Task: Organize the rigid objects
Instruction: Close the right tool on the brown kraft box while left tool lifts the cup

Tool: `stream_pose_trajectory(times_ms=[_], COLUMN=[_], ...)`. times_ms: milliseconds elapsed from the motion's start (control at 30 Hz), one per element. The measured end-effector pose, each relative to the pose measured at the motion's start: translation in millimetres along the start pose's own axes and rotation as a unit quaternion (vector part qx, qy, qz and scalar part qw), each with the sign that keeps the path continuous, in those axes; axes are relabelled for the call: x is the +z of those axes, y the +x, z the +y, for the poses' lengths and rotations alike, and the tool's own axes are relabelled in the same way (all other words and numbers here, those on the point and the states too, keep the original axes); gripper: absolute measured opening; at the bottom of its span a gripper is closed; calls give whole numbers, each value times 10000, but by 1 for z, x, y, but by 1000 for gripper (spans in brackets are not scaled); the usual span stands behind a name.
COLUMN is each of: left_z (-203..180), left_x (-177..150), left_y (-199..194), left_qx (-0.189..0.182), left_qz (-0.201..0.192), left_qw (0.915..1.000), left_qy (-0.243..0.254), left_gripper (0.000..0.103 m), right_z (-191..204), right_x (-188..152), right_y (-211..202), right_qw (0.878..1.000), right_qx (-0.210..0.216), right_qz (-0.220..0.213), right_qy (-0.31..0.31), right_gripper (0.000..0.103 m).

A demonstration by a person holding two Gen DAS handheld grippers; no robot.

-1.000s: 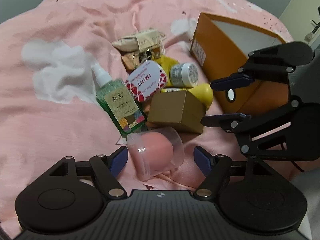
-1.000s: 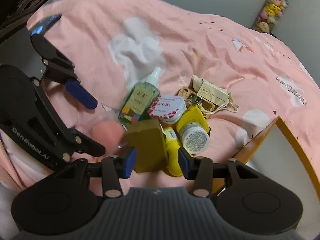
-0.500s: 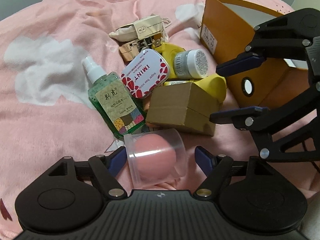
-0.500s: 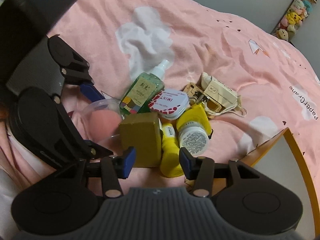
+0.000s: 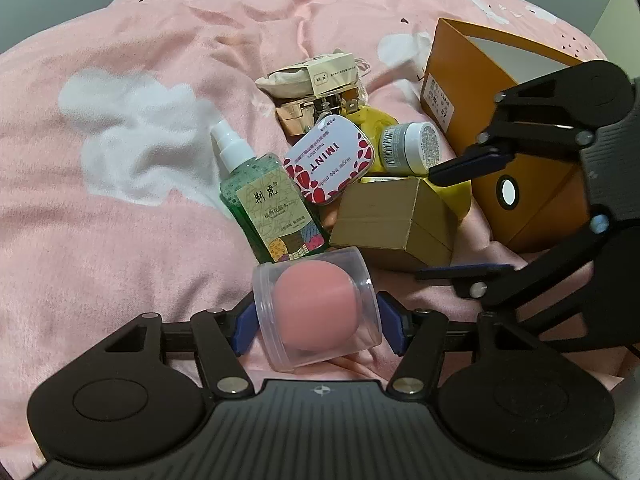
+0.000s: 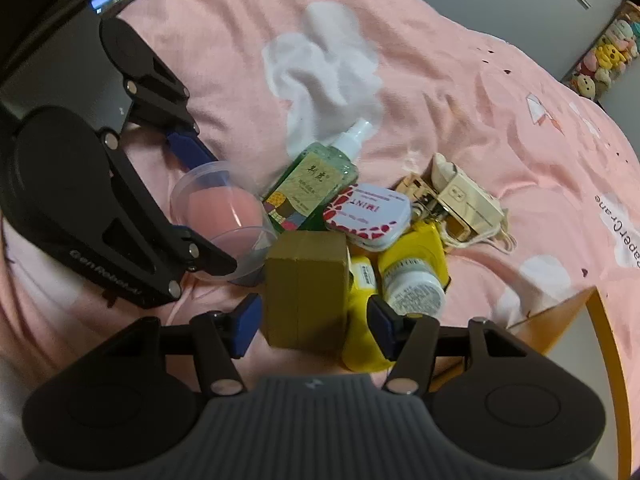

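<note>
A clear plastic cup (image 5: 316, 308) with a pink sponge inside lies on its side on the pink bedspread. My left gripper (image 5: 318, 328) is closing around it, and its blue pads meet the cup's two sides. A brown cardboard box (image 6: 306, 284) sits between the fingers of my right gripper (image 6: 315, 324), whose jaws are opening. A yellow bottle (image 6: 362, 320) lies against the right pad. Behind them are a green spray bottle (image 5: 268, 208), a red-and-white mint tin (image 5: 328, 164) and a small white jar (image 5: 412, 148).
An open orange box (image 5: 480, 112) stands to the right of the pile, behind the right gripper (image 5: 466, 220). A beige pouch (image 5: 312, 76) and a gold-coloured item (image 5: 316, 110) lie at the pile's far side. The pink bedspread (image 5: 120, 240) stretches to the left.
The left jaws have narrowed onto the clear cup. The right jaws have widened away from the cardboard box, which has stayed between them.
</note>
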State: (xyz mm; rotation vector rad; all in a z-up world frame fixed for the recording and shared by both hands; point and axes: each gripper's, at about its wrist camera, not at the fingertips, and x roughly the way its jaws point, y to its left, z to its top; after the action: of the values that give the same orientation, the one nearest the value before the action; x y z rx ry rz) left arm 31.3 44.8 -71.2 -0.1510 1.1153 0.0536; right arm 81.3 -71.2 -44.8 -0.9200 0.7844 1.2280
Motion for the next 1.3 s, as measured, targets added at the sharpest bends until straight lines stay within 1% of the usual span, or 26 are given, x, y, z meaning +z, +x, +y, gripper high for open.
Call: stream_pose_trajectory(times_ms=[133,233,333,367,400,500,533,600,633,900,1000,1167,1300], left_z=[4,10,10,11,12,13,13,14,15,22,22,19,12], left_x=[1,2,2,3,3,4,3,2,2,3,5,14,25], left_y=[2,4,6,7,10,13,13,11,10,-7,-16,-33,-49], left_qx=[-119,-187,-176,-197,-234,-297,-304,-356,-373,-573,-661,-798,-831], left_qz=[22,29,29,35,59,89,66,28,0,-298,-439,-740,-1083], left_qw=[9999,9995,9995,9994,9993,9990,9990,9988,9987,9960,9948,9916,9884], left_qy=[-121,-234,-264,-283,-288,-323,-318,-335,-349,-626,-642,-698,-659], left_gripper=[75,75,75,75,75,75,75,70,70,69,69,69,69], right_z=[4,5,6,7,7,6,6,6,6,3,-1,-10,-17], right_x=[2,4,5,5,5,3,2,1,0,-2,-2,-4,-6], right_y=[13,22,26,26,26,25,24,22,20,-10,-23,-52,-77], right_qw=[9999,9999,9999,9998,9997,9997,9997,9997,9997,9978,9954,9894,9824], right_qx=[-52,16,-60,-106,-149,-181,-200,-243,-249,-378,-565,-739,-1078], right_qz=[40,47,23,10,3,-3,-19,-52,-77,-381,-499,-825,-1039], right_qy=[-138,-124,-159,-179,-188,-148,-122,-46,3,396,593,938,1115], right_gripper=[58,55,52,48,46,46,46,46,46,46,46,46,46])
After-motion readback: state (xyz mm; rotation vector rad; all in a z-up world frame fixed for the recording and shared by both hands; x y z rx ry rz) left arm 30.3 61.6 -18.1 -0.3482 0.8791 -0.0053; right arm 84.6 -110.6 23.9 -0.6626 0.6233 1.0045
